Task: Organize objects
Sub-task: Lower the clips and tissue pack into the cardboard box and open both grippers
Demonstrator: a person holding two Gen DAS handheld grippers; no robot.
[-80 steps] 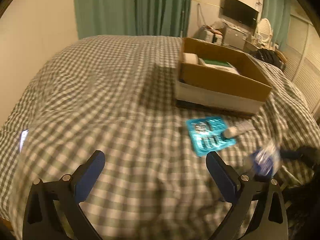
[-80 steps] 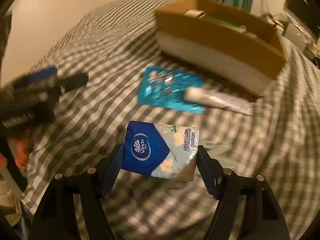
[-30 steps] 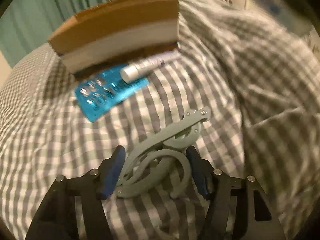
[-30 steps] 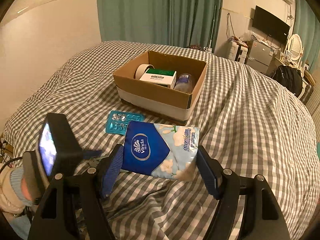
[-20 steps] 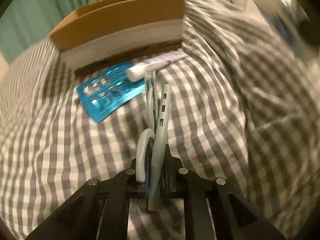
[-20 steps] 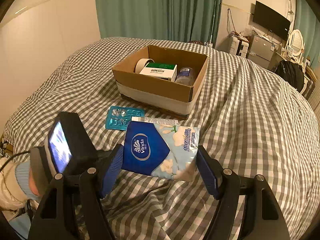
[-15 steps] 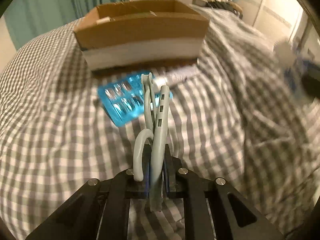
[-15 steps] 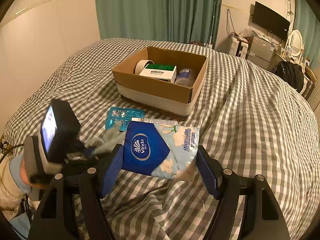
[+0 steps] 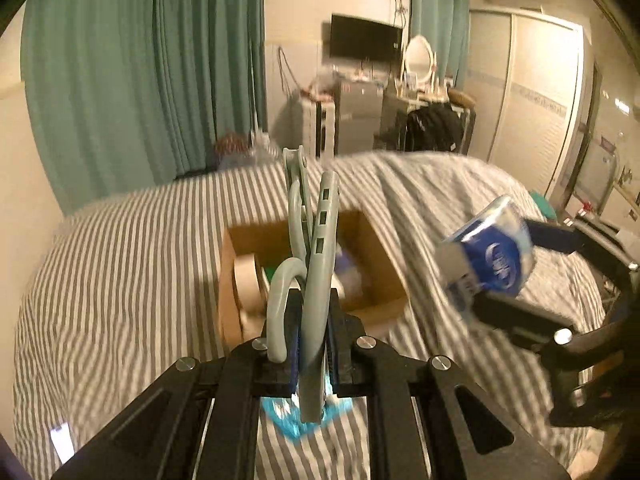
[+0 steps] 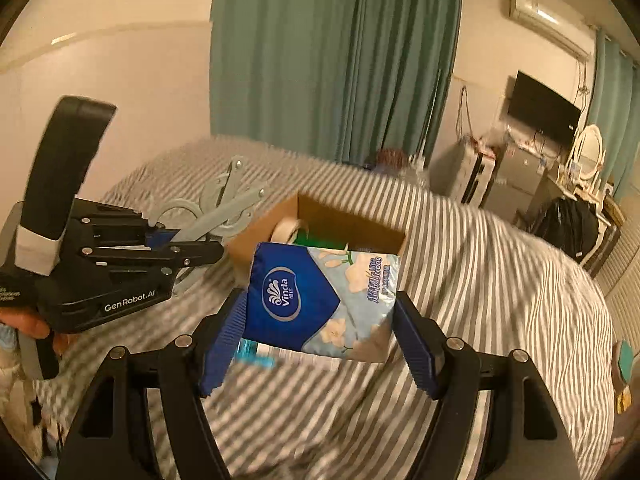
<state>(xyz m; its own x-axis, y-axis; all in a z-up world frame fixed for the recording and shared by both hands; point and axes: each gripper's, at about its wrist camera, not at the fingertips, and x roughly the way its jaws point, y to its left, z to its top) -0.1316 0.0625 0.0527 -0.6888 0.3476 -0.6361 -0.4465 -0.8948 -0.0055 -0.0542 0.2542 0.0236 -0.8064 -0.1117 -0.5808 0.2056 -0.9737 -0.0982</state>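
My left gripper (image 9: 310,344) is shut on a grey folding hanger (image 9: 308,264) and holds it in the air, upright, before the open cardboard box (image 9: 372,248). In the right wrist view the left gripper (image 10: 192,246) and the hanger (image 10: 224,204) show at left. My right gripper (image 10: 320,316) is shut on a blue Vinda tissue pack (image 10: 320,296), raised above the bed near the box (image 10: 260,236). The tissue pack also shows in the left wrist view (image 9: 492,252). A tape roll (image 9: 246,276) lies inside the box.
A blue blister pack (image 9: 296,420) lies on the checked bed (image 9: 120,264) under my left gripper. Green curtains (image 9: 140,72), a TV (image 9: 366,42) and a dresser with mirror (image 9: 418,56) stand beyond the bed.
My left gripper shut on the hanger and lifted it off the bed toward the box. My right gripper rose with the tissue pack and moved closer to the box.
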